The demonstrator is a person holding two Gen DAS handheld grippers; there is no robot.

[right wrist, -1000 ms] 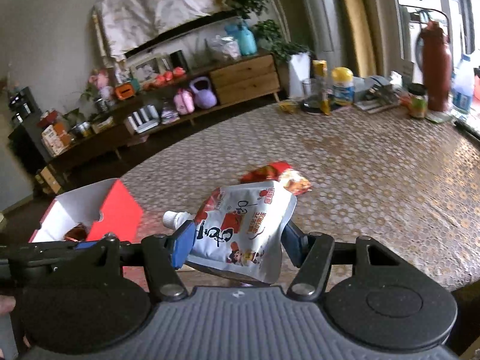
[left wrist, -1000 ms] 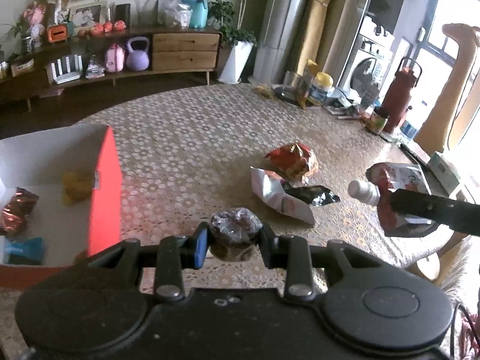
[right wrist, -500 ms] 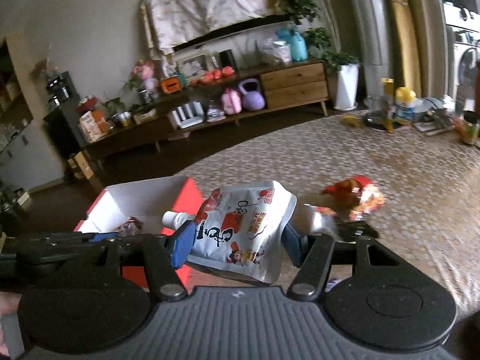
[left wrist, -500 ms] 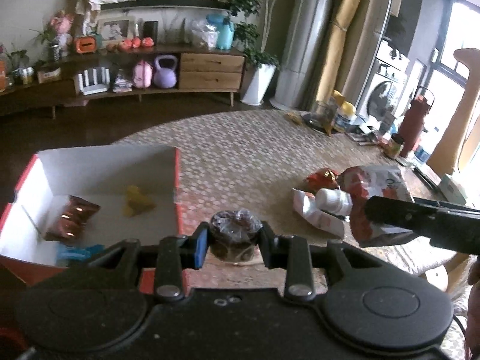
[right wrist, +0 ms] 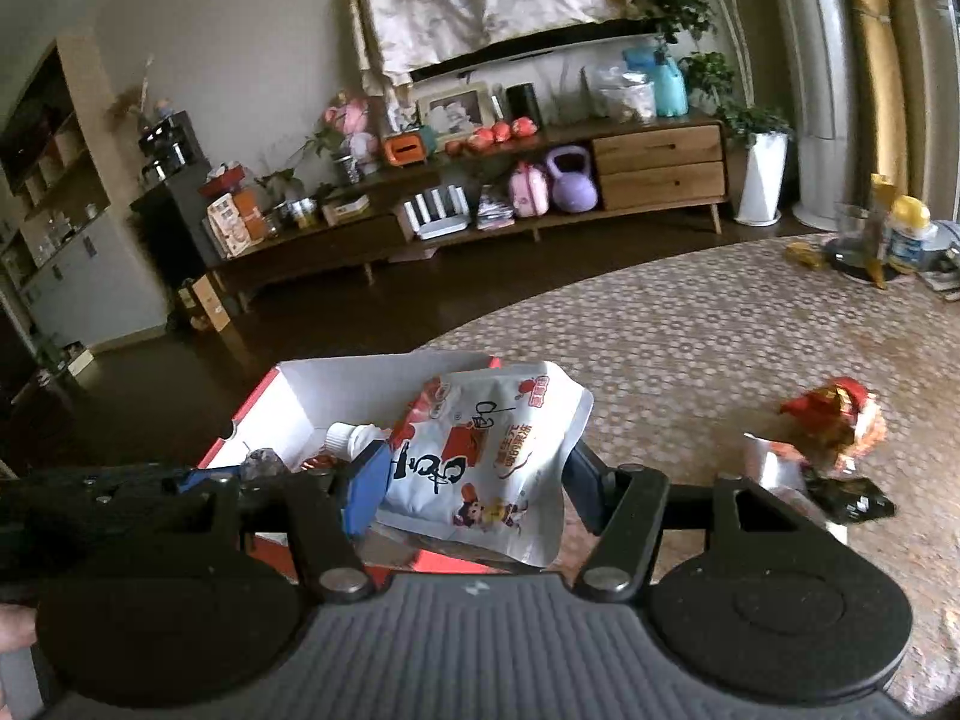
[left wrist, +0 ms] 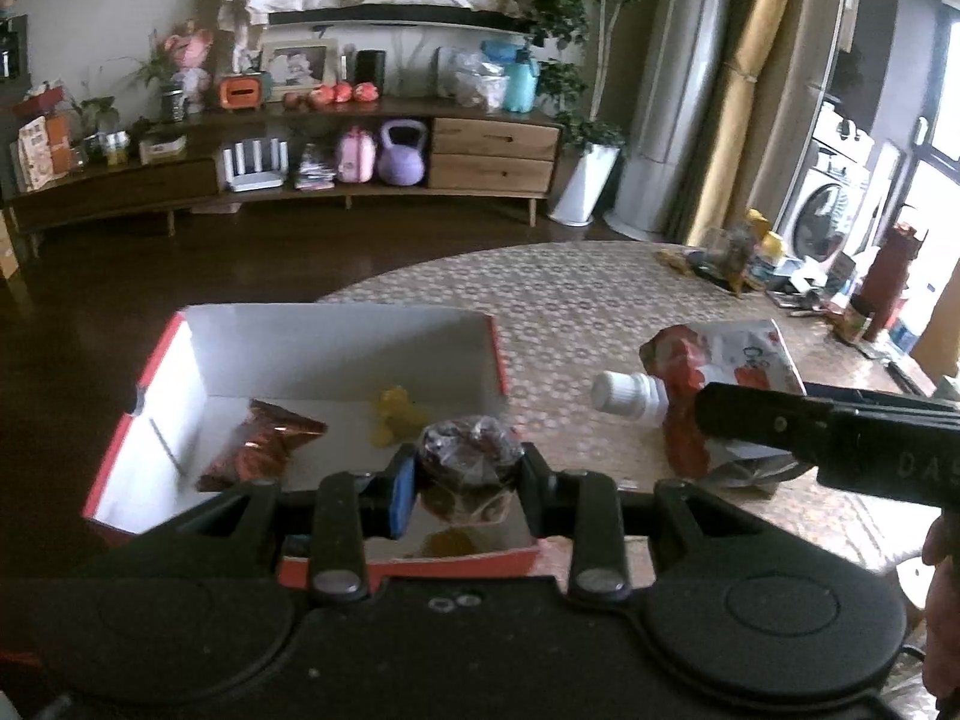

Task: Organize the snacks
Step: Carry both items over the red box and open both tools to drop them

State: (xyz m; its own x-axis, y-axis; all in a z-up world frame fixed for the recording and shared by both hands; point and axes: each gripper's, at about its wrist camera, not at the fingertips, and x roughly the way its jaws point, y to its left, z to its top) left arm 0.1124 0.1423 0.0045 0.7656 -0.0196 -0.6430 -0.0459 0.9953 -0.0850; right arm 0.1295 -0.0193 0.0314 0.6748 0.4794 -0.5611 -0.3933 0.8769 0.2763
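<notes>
a round table wearing a honeycomb-patterned cloth is filling the foreground, and beyond it a dark wooden floor is running to a long low sideboard against the far wall. a purple kettlebell is sitting in the sideboard's open shelf, a framed picture is standing on top, and a potted plant is standing at its right end. a washing machine is showing by the window, and bottles and jars are crowding the table's far right edge.

a red box with a white inside is sitting at the table's near left edge, already holding a coppery foil packet and a small yellow sweet.

the left gripper is clamping a dark wrapped snack between its pads, hanging over the box's near side. the right gripper is pinching a white spouted pouch with red print, its cap pointing left toward the box; the pouch is covering part of the box's right wall in the right wrist view.

out on the cloth to the right, a red-and-gold snack bag, a white packet and a black wrapper are lying together, well apart from the box.
</notes>
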